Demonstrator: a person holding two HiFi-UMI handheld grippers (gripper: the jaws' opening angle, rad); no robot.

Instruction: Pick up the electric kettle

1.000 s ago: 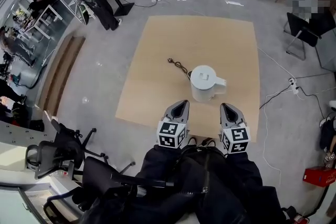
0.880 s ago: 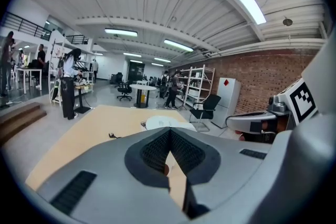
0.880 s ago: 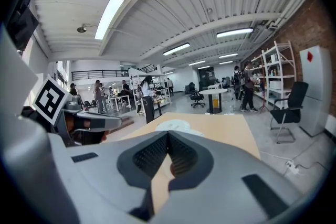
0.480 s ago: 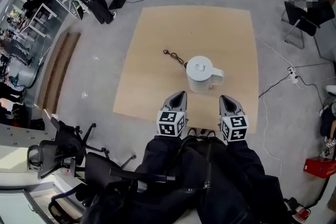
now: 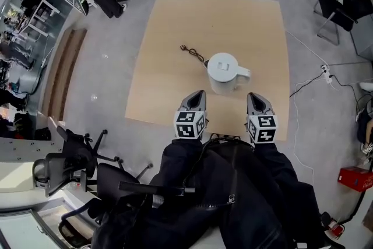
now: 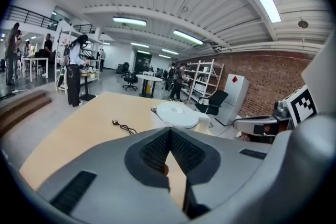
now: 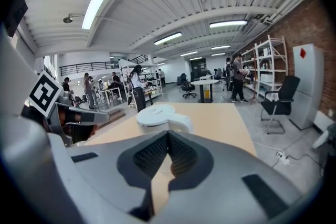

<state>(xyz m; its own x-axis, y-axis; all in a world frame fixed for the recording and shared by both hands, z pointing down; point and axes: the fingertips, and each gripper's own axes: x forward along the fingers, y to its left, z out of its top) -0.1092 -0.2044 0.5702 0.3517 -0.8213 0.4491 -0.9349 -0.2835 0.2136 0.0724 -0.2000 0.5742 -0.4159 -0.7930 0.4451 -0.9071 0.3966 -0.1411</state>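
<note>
— Well, where does the kettle sit?

— Your white kettle (image 5: 224,73) stands upright on the tan board (image 5: 169,26) laid on the floor (image 5: 105,73). Its lid (image 5: 222,64) is on and its handle (image 5: 243,73) points to your right. It is toward the board's near edge, just ahead of both your grippers.

— And the tongs?

— Your left gripper (image 5: 199,94) is near the kettle's left side, and your right gripper (image 5: 254,96) is near its right side, below the handle. Neither touches it. Both have their jaws together with nothing between them. In the left gripper view the ribbed pads (image 6: 155,152) meet at the tip, with the lid showing just above them. The right gripper view shows the same.

— Anything else close by?

— A dark cord (image 5: 193,54) lies on the board beyond the kettle, to its left, and runs toward it. It may join the kettle's base, but that spot is too small to tell. A black chair (image 5: 70,163) stands on the floor at your left, well apart from the kettle.
</note>
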